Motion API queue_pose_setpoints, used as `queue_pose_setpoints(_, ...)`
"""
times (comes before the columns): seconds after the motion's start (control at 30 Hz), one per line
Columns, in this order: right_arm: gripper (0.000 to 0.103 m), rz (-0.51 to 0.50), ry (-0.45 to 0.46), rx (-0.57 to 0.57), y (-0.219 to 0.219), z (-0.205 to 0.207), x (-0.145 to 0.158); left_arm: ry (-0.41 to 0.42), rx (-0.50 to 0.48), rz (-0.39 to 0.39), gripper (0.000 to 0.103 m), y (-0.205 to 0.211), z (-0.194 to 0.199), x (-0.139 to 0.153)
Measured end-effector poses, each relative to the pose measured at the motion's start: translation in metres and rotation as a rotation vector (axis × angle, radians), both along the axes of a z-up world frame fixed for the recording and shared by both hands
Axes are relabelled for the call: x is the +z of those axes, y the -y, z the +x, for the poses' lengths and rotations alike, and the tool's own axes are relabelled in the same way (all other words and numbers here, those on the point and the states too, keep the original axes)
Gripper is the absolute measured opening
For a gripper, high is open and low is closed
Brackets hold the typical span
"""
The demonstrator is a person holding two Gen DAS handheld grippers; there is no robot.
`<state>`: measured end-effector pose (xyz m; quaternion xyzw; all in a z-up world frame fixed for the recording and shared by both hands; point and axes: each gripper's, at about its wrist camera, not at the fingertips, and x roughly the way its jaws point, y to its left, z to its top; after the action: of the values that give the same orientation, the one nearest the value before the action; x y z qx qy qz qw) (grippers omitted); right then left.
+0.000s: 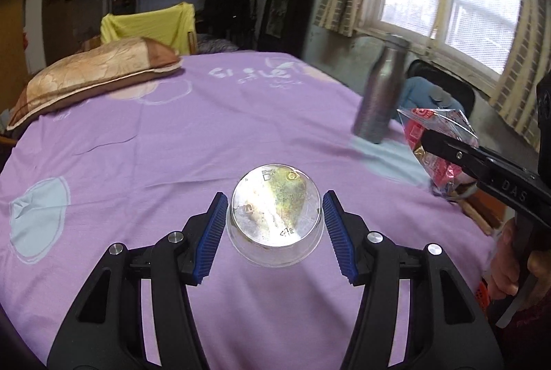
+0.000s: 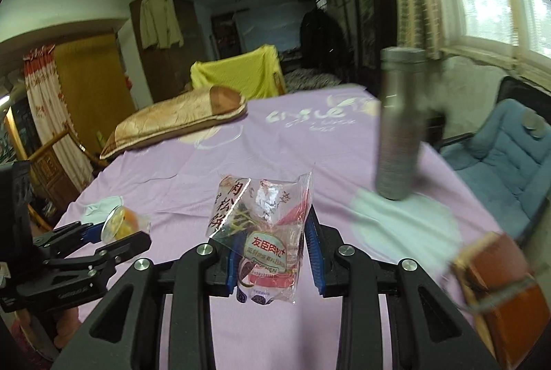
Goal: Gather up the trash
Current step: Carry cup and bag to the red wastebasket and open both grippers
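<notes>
My left gripper [image 1: 275, 197] is shut on a clear plastic cup [image 1: 275, 215] with a foil lid; the blue pads [image 1: 213, 232] press on its two sides. It hangs above the purple bedsheet [image 1: 172, 146]. The right wrist view shows the same cup [image 2: 120, 225], orange inside, in the left gripper [image 2: 106, 232] at the far left. My right gripper [image 2: 275, 232] is shut on a crinkled clear snack wrapper [image 2: 265, 225] with red print, which hides its left pad. In the left wrist view that wrapper [image 1: 444, 125] sits in the right gripper [image 1: 430, 142] at the right edge, with a hand [image 1: 506, 266] on the handle.
A grey metal bottle [image 2: 399, 129] stands upright on the bed's right side, blurred. A tan pillow [image 1: 93, 73] lies at the far left. A blue padded chair [image 2: 499, 156] stands beside the bed under the window, and a brown object [image 2: 499, 284] is at the lower right.
</notes>
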<state>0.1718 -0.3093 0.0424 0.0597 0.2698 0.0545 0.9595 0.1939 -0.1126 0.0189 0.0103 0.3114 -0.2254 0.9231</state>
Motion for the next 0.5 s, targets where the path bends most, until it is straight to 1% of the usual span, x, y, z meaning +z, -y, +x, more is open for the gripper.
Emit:
queue_pose_setpoints(0.27,0.033,-0.015,0.073,-0.118,0.050,-0.102,0.012,0.046,-0.130,-0.011,0.057,0.056,-0.063,0.012)
queue_pose_setpoints(0.5,0.033,-0.015,0.123,-0.229,0.096,-0.187,0.011,0.094,-0.247,-0.020,0.057,0.105,-0.116,0.023)
